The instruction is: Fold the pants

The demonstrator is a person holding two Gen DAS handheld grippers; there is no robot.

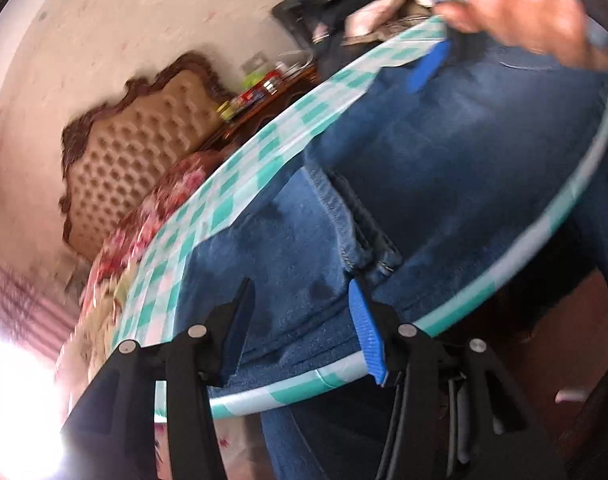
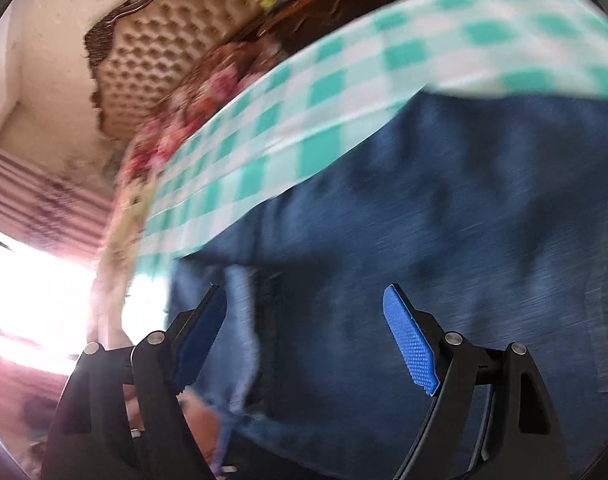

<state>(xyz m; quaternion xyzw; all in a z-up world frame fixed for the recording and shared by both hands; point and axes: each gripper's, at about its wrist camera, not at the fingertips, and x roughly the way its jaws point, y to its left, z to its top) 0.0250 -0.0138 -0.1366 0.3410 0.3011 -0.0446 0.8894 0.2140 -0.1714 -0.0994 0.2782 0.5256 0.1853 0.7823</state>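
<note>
Jeans [image 1: 443, 152] are being spread lengthwise on checked tablecloth [image 1: 240, 176]; hem lies directly ahead of L gripper [image 1: 300, 312], nearer than R gripper [image 2: 304, 332]. Both jaws are being held apart, empty.

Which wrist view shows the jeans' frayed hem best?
The left wrist view: the frayed hem lies sharp across the jeans, just ahead of the open left gripper. The right wrist view shows only a pale, motion-blurred strip of it.
</note>
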